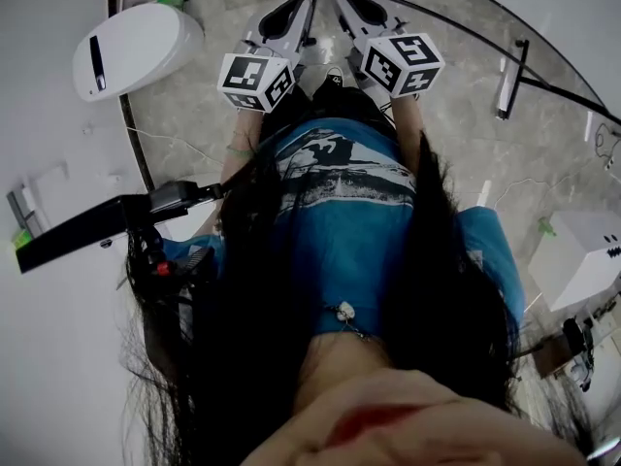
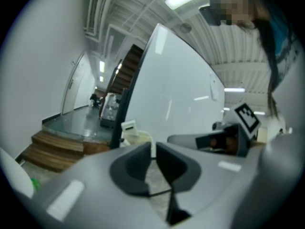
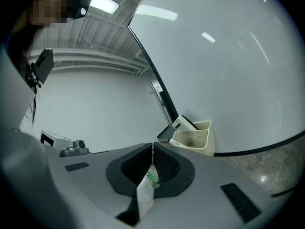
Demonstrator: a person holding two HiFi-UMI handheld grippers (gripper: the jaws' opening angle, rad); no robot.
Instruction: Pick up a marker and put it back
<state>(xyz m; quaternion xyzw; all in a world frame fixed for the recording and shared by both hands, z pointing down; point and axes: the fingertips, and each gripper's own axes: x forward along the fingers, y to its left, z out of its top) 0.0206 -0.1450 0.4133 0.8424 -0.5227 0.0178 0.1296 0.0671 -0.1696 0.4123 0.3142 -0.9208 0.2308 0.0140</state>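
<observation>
Both grippers closed and empty, marker in its tray.

In the head view we see the left gripper [image 1: 291,13] and right gripper [image 1: 351,6] side by side at top centre, over a stone floor [image 1: 466,134]. In the left gripper view the left fingers [image 2: 137,160] meet at their tips with nothing between them. The right fingers [image 3: 167,165] press together the same way, also empty. At centre right of the right gripper view, the marker [image 3: 178,143] lies in a beige tray [image 3: 204,142] on the whiteboard [image 3: 228,70]. An eraser [image 3: 185,124] sits beside it. Tray and marker are well apart from the jaws. Through the slot under the right fingers we see a white piece with a green tip [image 3: 151,178]; we cannot tell what it is.
</observation>
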